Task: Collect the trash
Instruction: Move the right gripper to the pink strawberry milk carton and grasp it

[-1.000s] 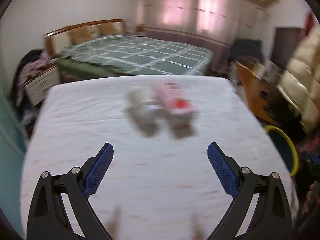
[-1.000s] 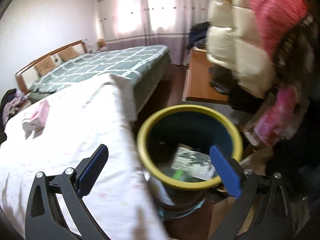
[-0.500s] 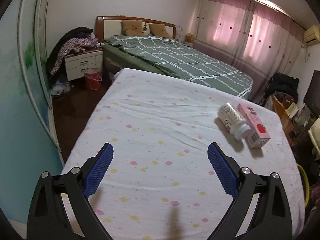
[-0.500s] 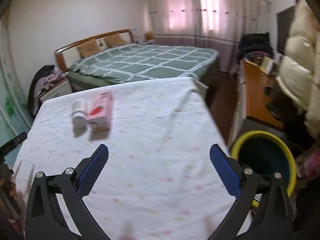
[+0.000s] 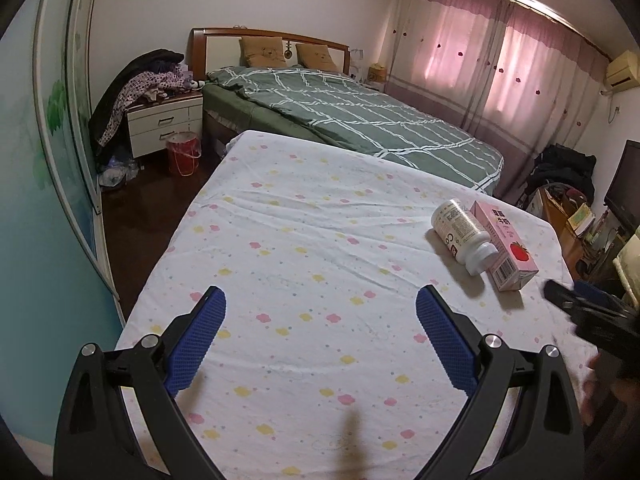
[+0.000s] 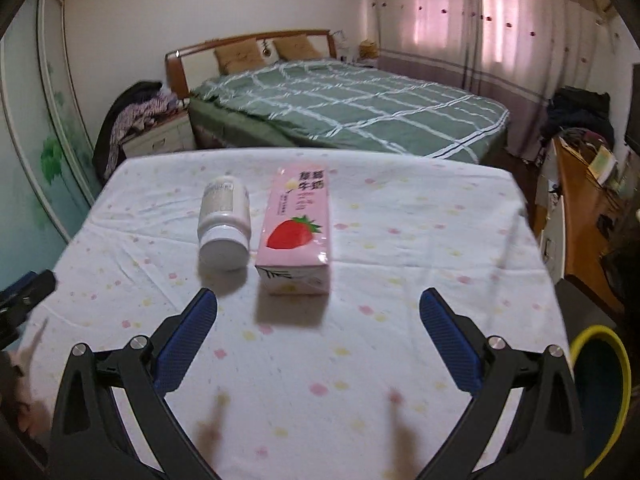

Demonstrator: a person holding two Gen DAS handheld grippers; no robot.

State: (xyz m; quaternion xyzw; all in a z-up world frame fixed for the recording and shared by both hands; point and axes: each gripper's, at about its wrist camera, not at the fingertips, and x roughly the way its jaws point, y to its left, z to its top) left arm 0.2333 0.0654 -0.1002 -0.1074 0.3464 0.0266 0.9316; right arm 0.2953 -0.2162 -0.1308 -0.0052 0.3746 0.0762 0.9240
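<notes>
Bedroom table, floral sheet [image 6: 400, 240]: right tongs [image 6: 318, 322] gaping, empty; pink strawberry milk carton [image 6: 296, 236] dead ahead, white plastic bottle [image 6: 224, 224] touching its left side, so I'd straddle the carton only. Left tongs [image 5: 320, 328] gaping too.

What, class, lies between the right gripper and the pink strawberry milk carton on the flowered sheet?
Nothing visible. The right gripper is open, and only bare flowered sheet separates it from the milk carton. The white bottle lies beside the carton, to its left, not in front.

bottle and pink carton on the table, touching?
Cannot tell. In the left wrist view the white bottle overlaps the pink carton at its cap; the right wrist view suggests a thin gap, too blurred to confirm.
</notes>
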